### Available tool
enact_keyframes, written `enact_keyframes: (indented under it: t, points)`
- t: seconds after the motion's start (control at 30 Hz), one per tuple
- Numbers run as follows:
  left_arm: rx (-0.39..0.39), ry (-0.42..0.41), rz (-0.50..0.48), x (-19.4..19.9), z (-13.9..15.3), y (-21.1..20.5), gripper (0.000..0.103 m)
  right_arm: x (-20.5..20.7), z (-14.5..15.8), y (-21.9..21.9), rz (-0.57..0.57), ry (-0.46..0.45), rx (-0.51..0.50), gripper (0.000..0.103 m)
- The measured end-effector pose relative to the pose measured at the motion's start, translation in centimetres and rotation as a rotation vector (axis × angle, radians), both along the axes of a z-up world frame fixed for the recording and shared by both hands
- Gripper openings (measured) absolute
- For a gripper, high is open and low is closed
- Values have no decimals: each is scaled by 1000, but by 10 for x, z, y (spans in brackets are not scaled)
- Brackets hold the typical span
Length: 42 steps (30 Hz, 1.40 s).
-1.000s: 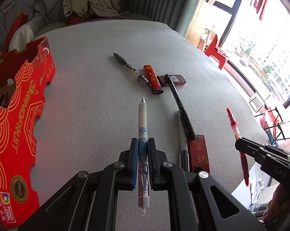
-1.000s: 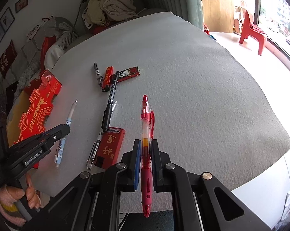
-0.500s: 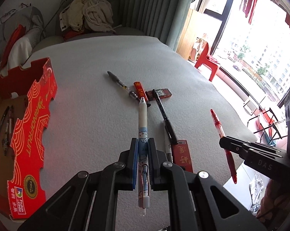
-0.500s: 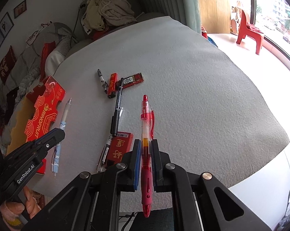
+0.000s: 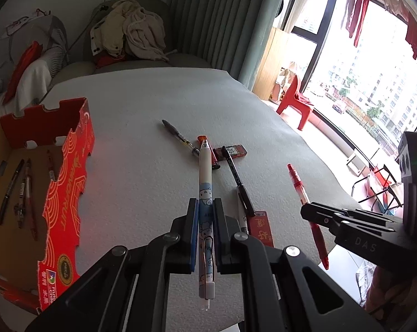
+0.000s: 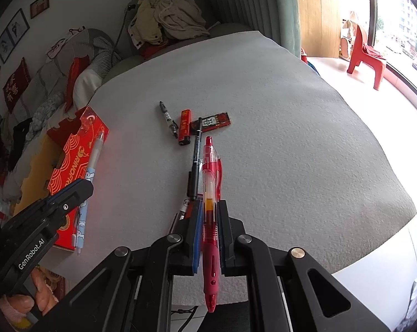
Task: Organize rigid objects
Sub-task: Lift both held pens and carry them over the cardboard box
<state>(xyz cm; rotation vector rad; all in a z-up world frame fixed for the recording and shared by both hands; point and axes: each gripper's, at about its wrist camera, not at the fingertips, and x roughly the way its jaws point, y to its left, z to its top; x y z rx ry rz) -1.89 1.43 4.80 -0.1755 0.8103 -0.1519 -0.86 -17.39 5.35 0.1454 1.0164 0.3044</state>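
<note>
Red gel pen [image 6: 210, 207] clamped in right gripper [image 6: 208, 221], white cartoon pen [image 5: 205, 213] clamped in left gripper [image 5: 205, 232], both above grey desk [image 6: 291, 127], red box [image 5: 67, 193] at 9 o'clock.

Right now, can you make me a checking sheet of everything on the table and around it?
Surface: grey felt-covered table, most of it bare.
Job's things: white and blue cartoon pen and red pen, both lifted; black pens, a red lighter and small red boxes lie on the felt; red cardboard box at the left edge already holds several pens.
Clutter: nothing seen on the table besides these.
Grippers: left gripper fingers shut on the cartoon pen; right gripper fingers shut on the red pen.
Cables: one dark cable near the clothes pile.
Surroundings: sofa, green curtain, red chair, bright window.
</note>
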Motion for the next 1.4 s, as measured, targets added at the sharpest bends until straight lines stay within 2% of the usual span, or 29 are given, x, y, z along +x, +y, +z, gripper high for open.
enact_keyframes:
  t: [0.4,0.73,1.4]
  points:
    - [-23,-28,24,-8,8,15,10,-1,5,18,26,-8,-22,11]
    - [-36,-82,52,-15,27,33,10,2,24,43,66,-46,-20,11]
    - [-63,-174,182,-37,55,109,10,6,53,122,196,-105,-12,11]
